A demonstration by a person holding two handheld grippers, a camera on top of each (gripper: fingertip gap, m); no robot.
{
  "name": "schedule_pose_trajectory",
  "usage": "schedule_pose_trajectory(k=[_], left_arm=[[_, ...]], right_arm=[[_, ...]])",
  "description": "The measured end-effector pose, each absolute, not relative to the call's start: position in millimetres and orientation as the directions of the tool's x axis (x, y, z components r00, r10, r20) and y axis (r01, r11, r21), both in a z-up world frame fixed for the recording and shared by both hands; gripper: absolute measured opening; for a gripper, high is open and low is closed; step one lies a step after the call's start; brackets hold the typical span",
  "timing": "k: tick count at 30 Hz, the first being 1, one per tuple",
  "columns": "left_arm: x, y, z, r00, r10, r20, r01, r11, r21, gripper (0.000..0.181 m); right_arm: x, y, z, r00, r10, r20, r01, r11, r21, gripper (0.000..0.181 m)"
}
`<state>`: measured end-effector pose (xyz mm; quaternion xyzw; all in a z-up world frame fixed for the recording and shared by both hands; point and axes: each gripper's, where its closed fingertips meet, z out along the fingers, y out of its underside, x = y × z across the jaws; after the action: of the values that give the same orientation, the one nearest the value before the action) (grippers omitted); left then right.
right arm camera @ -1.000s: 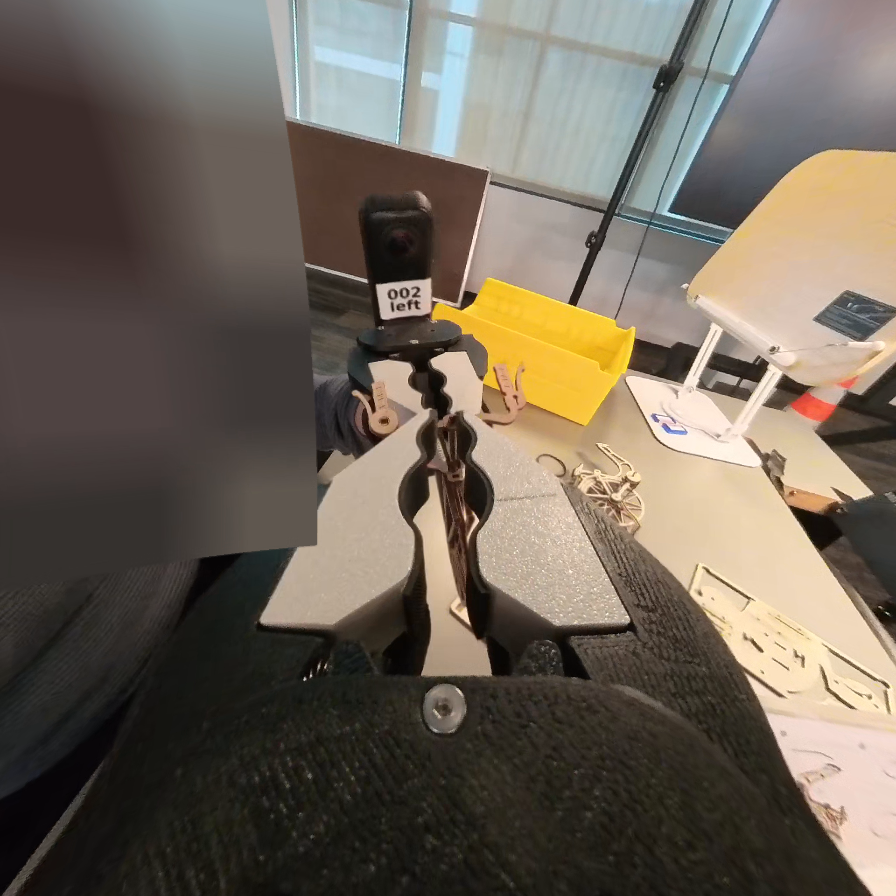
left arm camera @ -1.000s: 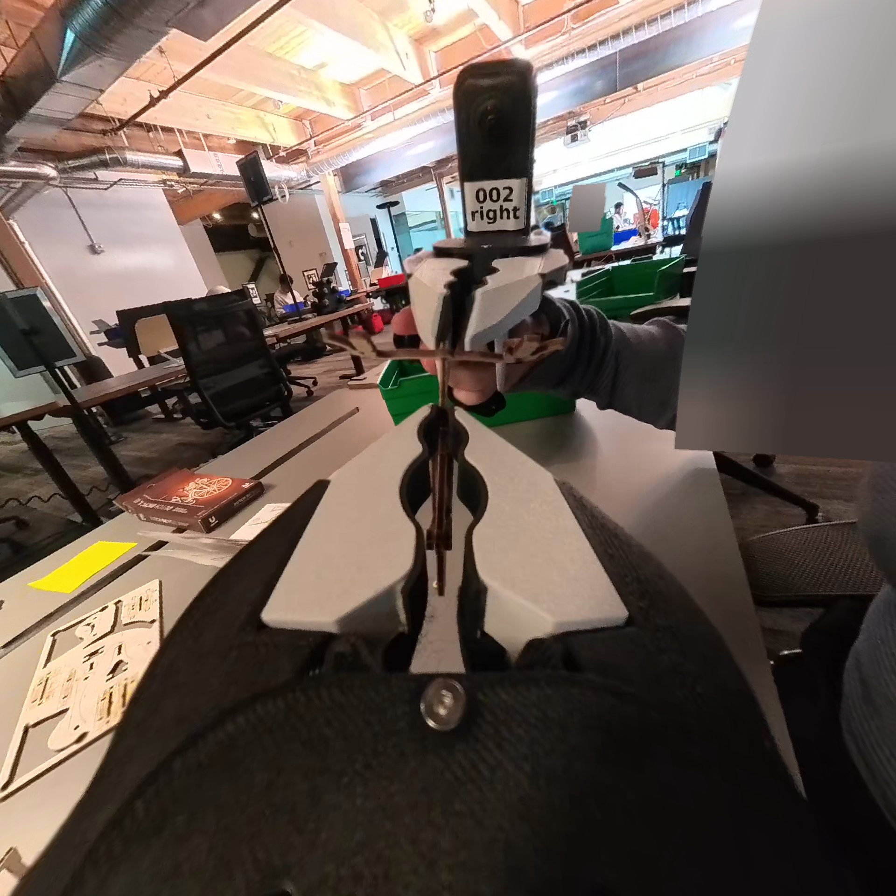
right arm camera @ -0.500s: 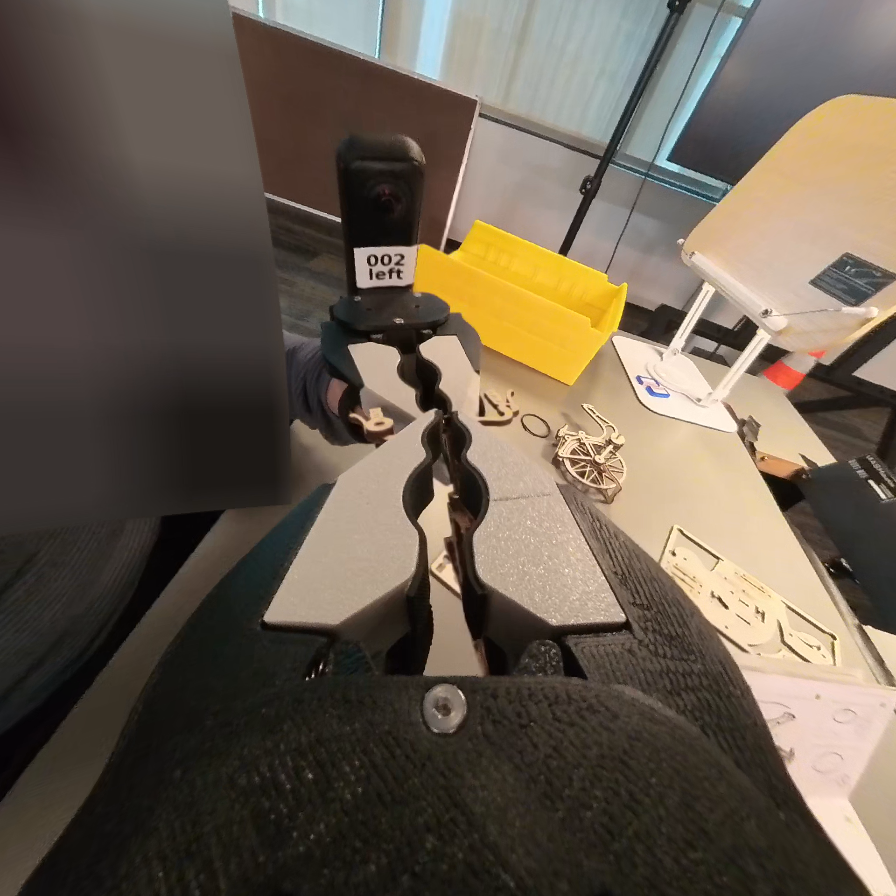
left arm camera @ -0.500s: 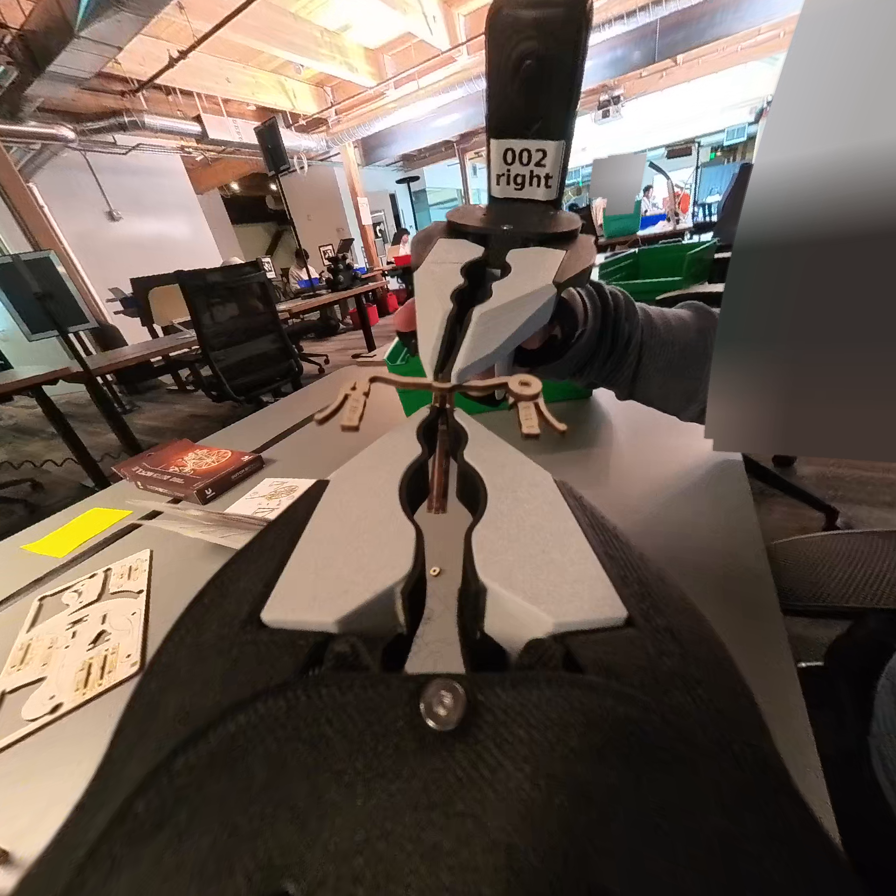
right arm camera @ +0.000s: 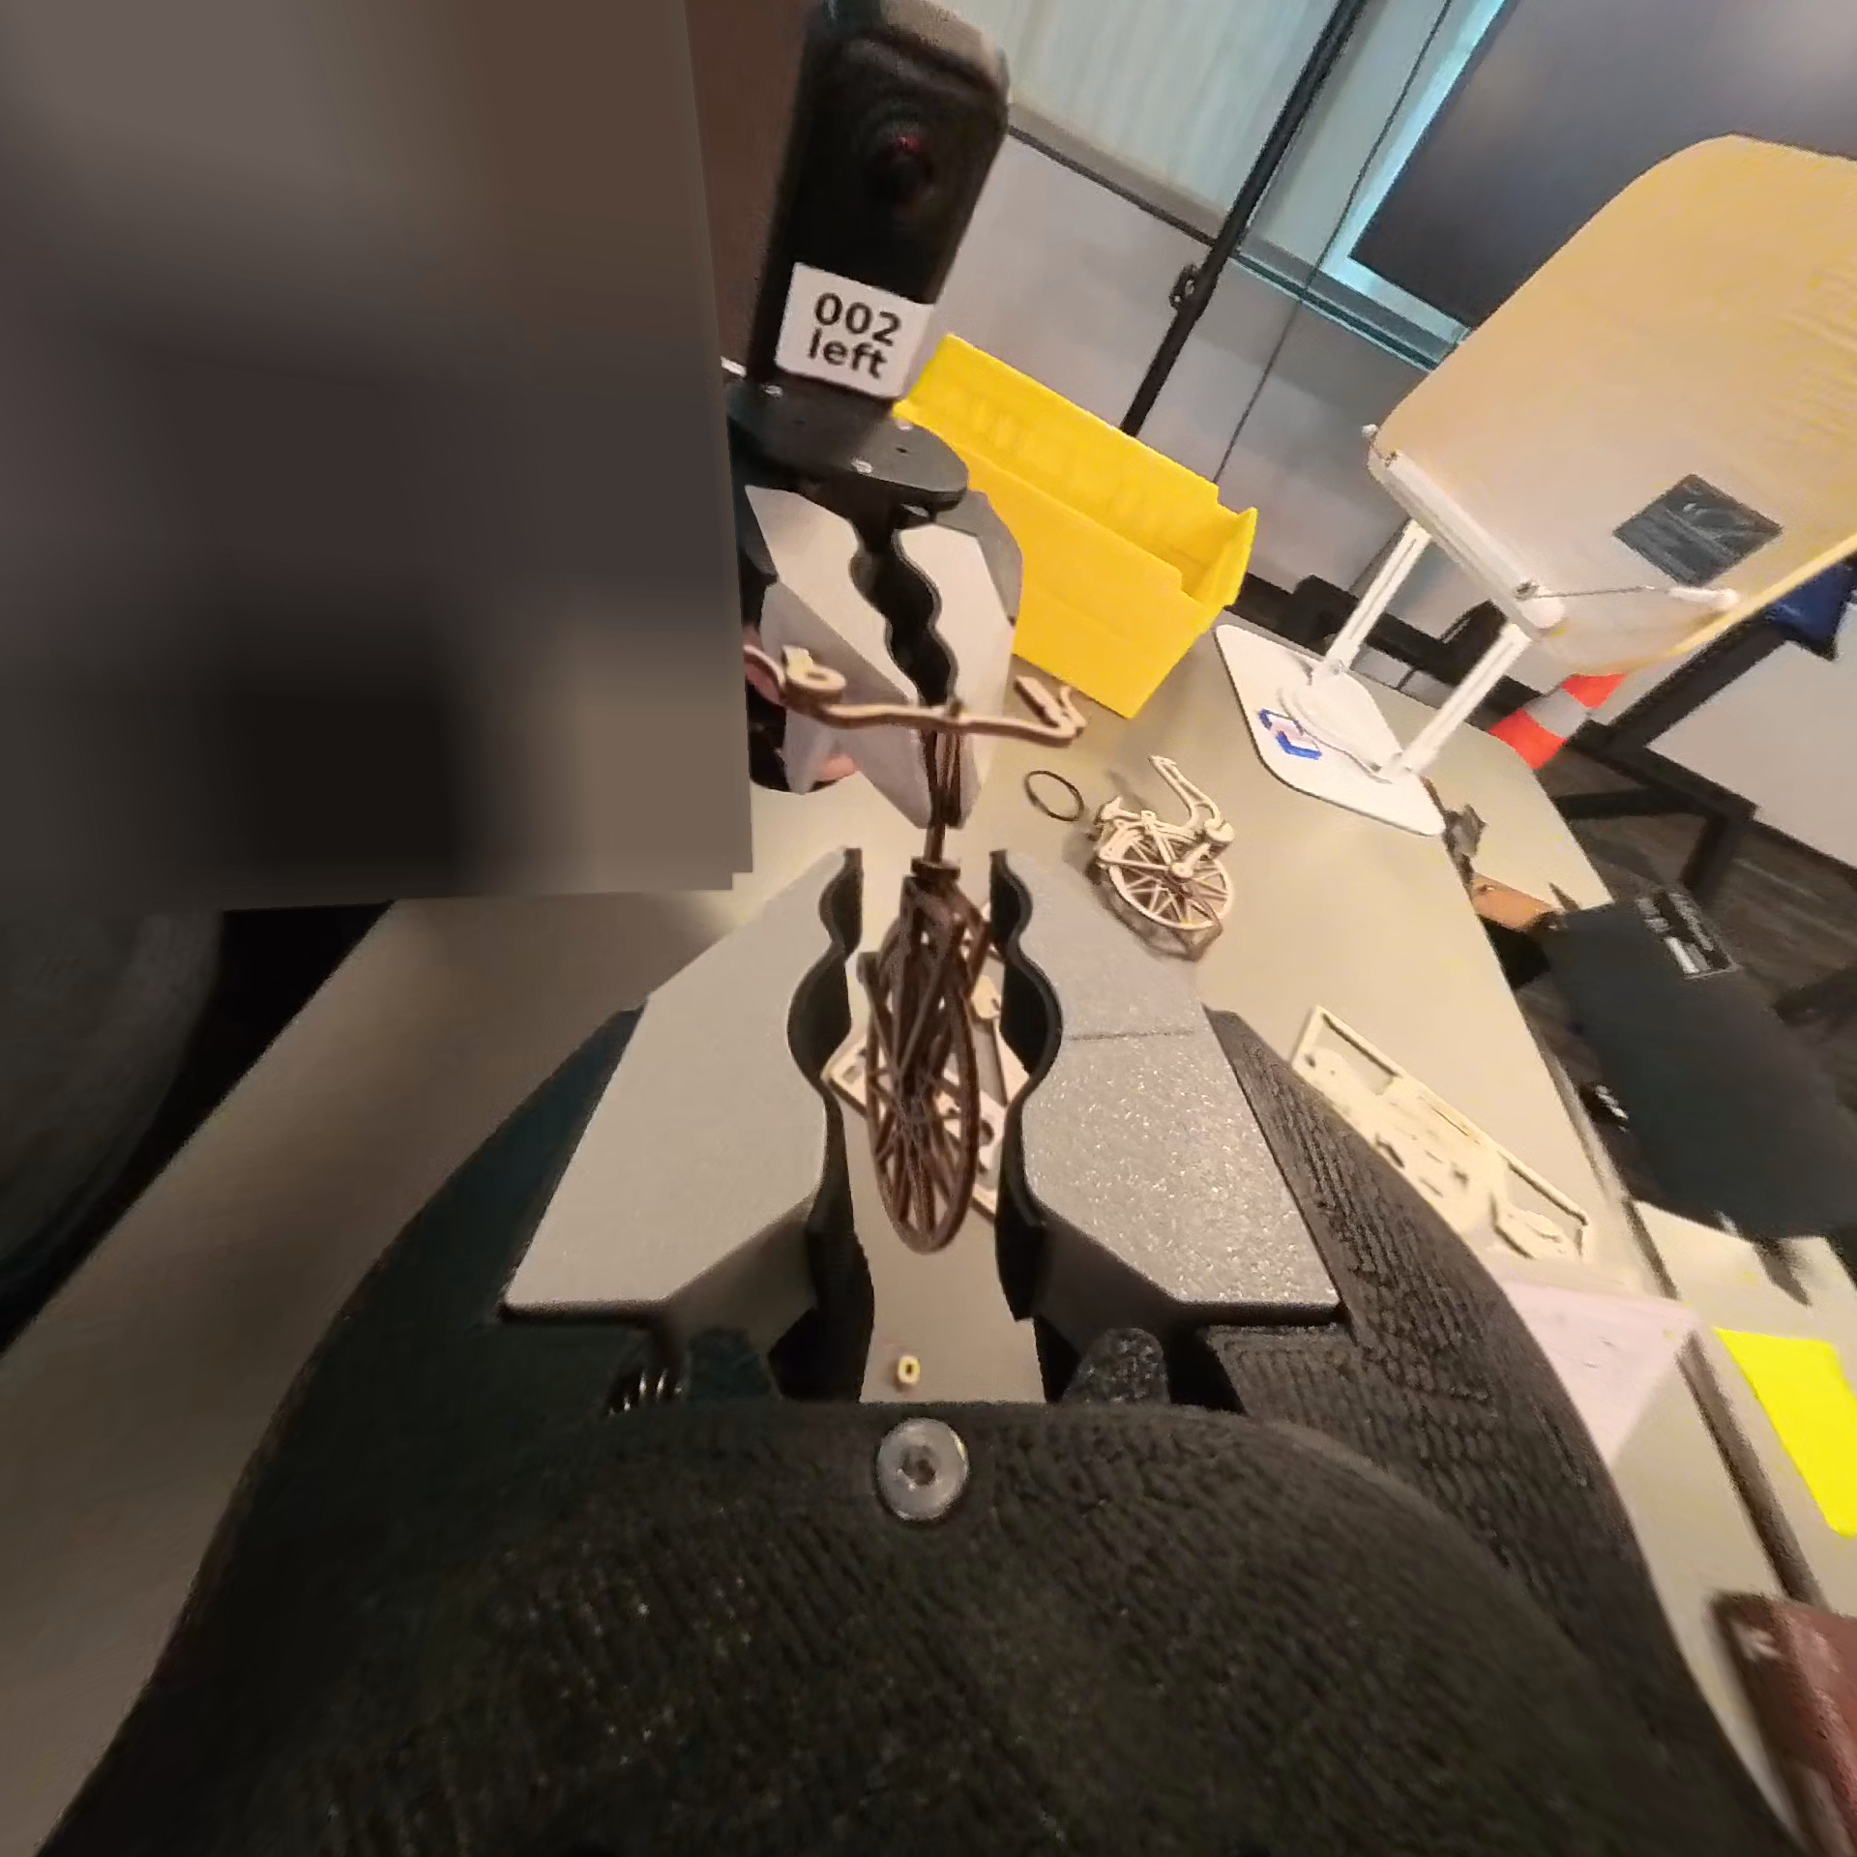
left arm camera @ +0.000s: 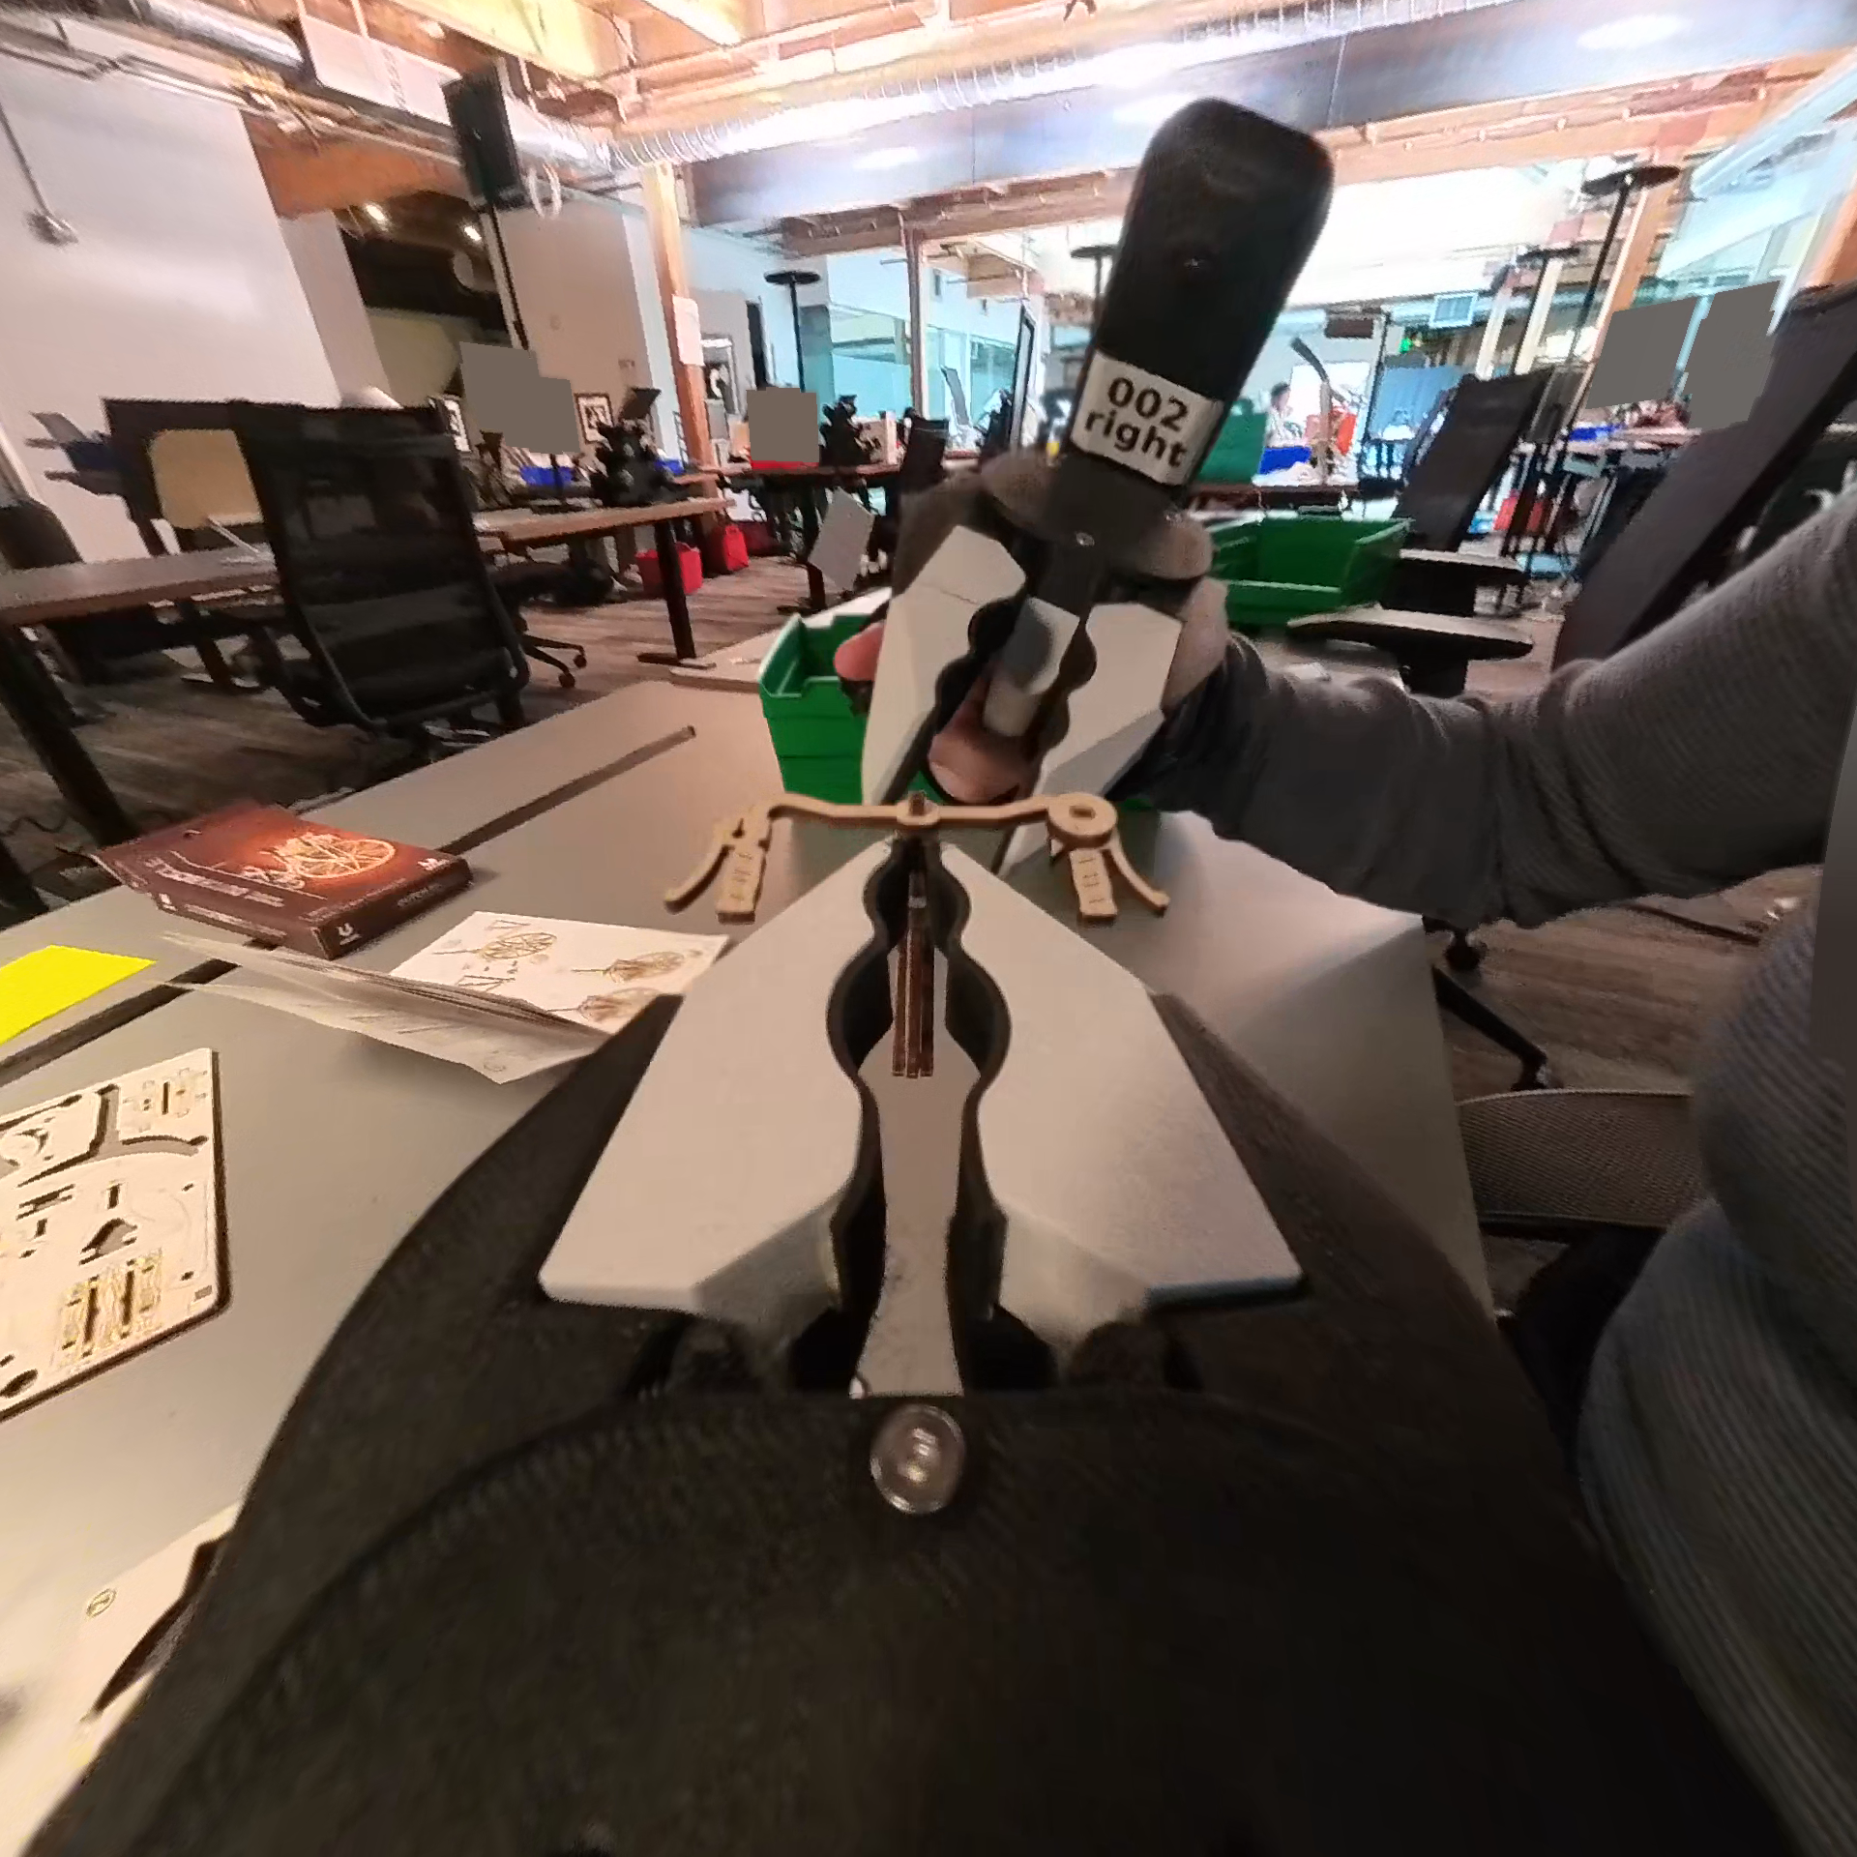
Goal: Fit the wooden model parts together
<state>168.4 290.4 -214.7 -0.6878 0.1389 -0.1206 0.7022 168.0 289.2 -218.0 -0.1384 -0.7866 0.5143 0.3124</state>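
My left gripper (left arm camera: 912, 854) is shut on the stem of a wooden handlebar-and-wheel piece. The tan handlebar (left arm camera: 909, 816) sticks out past its fingertips. In the right wrist view the left gripper (right arm camera: 940, 794) holds this piece from above, and the dark spoked wheel (right arm camera: 919, 1065) hangs below the handlebar (right arm camera: 884, 715). My right gripper (right arm camera: 924, 864) is open. The wheel sits in the gap between its fingers, and I see no contact. The right gripper also shows in the left wrist view (left arm camera: 955, 794), open, just behind the handlebar.
On the grey table (right arm camera: 1357, 904) lie a wooden wheel assembly (right arm camera: 1161, 874), a black ring (right arm camera: 1053, 794), cut-out part sheets (right arm camera: 1437, 1136) (left arm camera: 100, 1226), a leaflet (left arm camera: 502, 985) and a brown box (left arm camera: 291, 884). A yellow bin (right arm camera: 1095, 563) and a green bin (left arm camera: 814, 703) stand behind. The grippers are tip to tip, or close to it.
My right gripper has opened and let go of the wheel, which now hangs from the left gripper's hold. The right gripper has tilted and drawn back a little.
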Motion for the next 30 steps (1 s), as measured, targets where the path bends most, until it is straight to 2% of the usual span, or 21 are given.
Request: schedule_pose_trajectory(k=[4, 6, 15, 19, 21, 22, 24, 27, 30], left_arm=[[174, 289, -217, 0.909, -0.416, -0.022, -0.034, -0.022, -0.999, 0.002], [176, 287, -215, 0.905, -0.425, -0.028, -0.041, -0.021, -0.999, 0.002], [173, 281, -192, 0.913, -0.407, 0.022, 0.069, 0.101, -0.992, 0.002], [175, 281, -191, 0.897, -0.44, 0.049, 0.105, 0.105, -0.989, 0.001], [172, 282, -194, 0.898, -0.434, 0.073, 0.119, 0.079, -0.99, 0.002], [168, 282, -198, 0.905, -0.415, 0.088, 0.124, 0.06, -0.99, 0.002], [159, 280, -208, 0.92, -0.376, 0.111, 0.128, 0.022, -0.991, 0.001], [147, 280, -229, 0.958, -0.274, 0.081, 0.071, -0.046, -0.996, 0.001], [144, 280, -237, 0.971, -0.231, 0.066, 0.054, -0.059, -0.997, 0.001]], right_arm=[[164, 286, -228, -0.795, 0.528, 0.299, -0.035, 0.452, -0.891, 0.02], [165, 284, -234, -0.815, 0.517, 0.263, -0.001, 0.452, -0.892, 0.011], [164, 271, -215, -0.83, 0.555, 0.048, 0.043, 0.15, -0.988, 0.008], [166, 268, -215, -0.842, 0.539, 0.003, 0.054, 0.09, -0.995, 0.008], [164, 278, -221, -0.816, 0.574, 0.06, 0.024, 0.137, -0.99, 0.024], [161, 292, -231, -0.785, 0.612, 0.101, 0.034, 0.204, -0.978, 0.027], [159, 328, -270, -0.736, 0.663, 0.134, 0.162, 0.365, -0.917, 0.024], [169, 360, -332, -0.689, 0.724, 0.003, 0.447, 0.428, -0.785, 0.023], [171, 365, -363, -0.667, 0.745, 0.002, 0.504, 0.453, -0.735, 0.023]])
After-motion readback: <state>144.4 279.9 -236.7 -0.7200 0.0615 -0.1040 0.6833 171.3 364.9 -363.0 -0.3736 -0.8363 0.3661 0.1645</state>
